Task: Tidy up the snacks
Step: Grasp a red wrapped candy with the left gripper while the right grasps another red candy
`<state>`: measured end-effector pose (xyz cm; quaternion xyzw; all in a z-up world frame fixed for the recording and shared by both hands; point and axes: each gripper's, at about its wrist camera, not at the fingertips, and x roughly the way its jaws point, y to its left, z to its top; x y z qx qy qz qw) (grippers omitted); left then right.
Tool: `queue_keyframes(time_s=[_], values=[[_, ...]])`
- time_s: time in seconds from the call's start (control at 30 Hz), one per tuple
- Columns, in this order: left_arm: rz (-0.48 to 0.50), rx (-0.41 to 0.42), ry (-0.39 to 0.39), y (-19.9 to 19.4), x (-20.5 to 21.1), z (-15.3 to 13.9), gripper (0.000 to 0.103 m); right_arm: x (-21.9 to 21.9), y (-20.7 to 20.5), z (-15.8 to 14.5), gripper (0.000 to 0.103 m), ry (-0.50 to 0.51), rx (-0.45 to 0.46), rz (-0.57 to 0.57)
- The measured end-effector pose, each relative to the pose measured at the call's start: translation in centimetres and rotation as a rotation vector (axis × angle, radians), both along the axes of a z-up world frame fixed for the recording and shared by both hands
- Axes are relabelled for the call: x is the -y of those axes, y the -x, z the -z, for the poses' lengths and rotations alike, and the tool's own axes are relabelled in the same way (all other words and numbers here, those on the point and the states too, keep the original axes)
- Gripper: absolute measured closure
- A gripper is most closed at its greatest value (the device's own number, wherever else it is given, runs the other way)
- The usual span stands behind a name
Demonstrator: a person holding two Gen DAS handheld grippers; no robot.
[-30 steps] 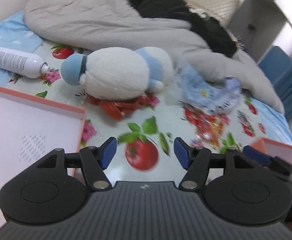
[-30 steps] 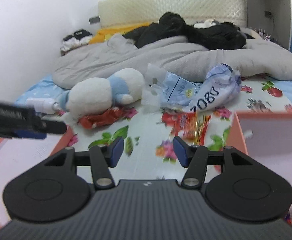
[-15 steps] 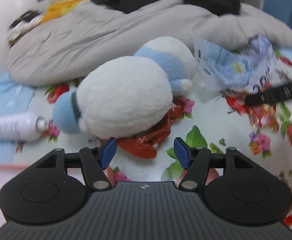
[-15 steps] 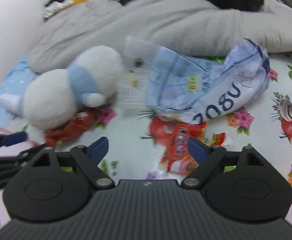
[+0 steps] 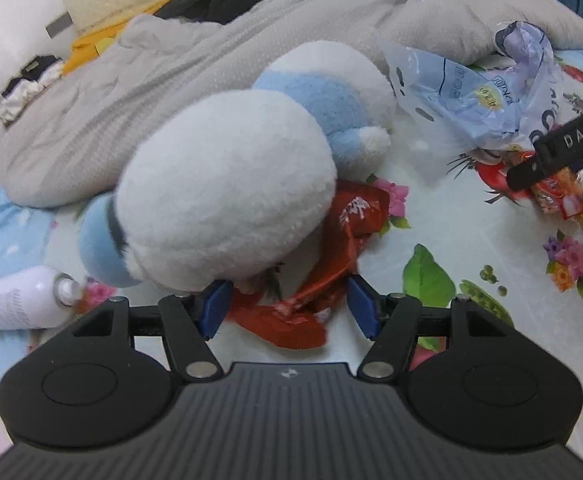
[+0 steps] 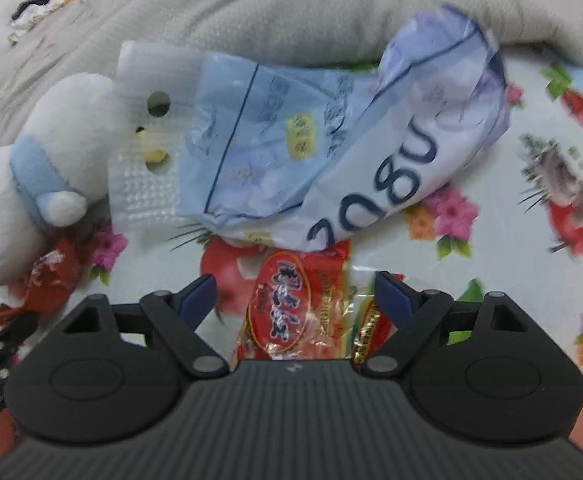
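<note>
"2080" on blue bag (image 6: 371, 168); "das" on right gripper (image 5: 563, 148)

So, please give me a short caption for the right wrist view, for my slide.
Open right tool poised over a red snack packet on the flowered sheet, below a crumpled blue bag.

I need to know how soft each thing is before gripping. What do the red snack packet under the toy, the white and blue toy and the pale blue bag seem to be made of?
Red snack packet: glossy film or foil, crinkled, probably.
Toy: fuzzy plush fabric.
Pale blue bag: thin, creased, translucent plastic.
</note>
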<state>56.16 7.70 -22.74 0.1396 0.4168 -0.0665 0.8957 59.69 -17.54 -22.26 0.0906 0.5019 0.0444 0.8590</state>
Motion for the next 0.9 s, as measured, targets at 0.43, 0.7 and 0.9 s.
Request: queue_keyframes(time_s=[0.43, 0.7, 0.9], values=[[-0.008, -0.023, 0.049, 1.6, 3.0, 1.7, 0.066, -2.2, 2.2, 0.5, 0.031, 0.133, 0.065, -0.168], [-0.061, -0.052, 0.116, 3.6, 3.6, 1.0, 0.077, -3.0, 3.6, 0.3, 0.045, 0.127, 0.071, -0.217], [-0.079, -0.077, 0.186, 6.9, 3.4, -0.1, 0.085, -3.0, 6.5, -0.3, 0.046, 0.017, 0.046, -0.265]])
